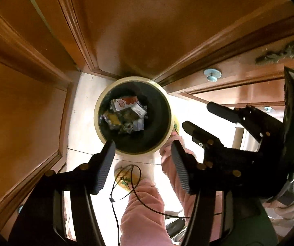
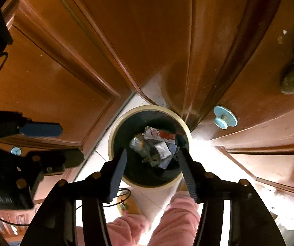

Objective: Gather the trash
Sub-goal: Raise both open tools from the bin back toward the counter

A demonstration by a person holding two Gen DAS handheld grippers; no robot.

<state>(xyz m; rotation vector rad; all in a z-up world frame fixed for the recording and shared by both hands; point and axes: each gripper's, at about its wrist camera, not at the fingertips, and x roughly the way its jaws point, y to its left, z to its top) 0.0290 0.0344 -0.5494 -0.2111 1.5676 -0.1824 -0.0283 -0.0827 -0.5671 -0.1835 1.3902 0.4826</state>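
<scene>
A round bin with a cream rim (image 1: 96,112) (image 2: 110,143) and a dark inside stands on the pale floor in a corner of wooden cabinets. Crumpled wrappers and paper trash (image 1: 126,114) (image 2: 157,145) lie at its bottom. My left gripper (image 1: 143,144) hangs straight above the bin's near rim, open, with nothing between its ribbed pads. Directly over the bin's mouth, my right gripper (image 2: 153,151) also stands open and holds nothing. Each gripper shows in the other's view: the right gripper (image 1: 203,119) beside the bin on the right, the left gripper (image 2: 65,143) on the left.
Brown wooden cabinet doors (image 1: 136,30) with pale blue knobs (image 1: 212,75) (image 2: 224,120) close in behind and beside the bin. A person's legs in pink trousers (image 1: 144,211) (image 2: 177,211), a yellow slipper (image 1: 126,179) and a thin black cable (image 1: 114,196) are below the grippers.
</scene>
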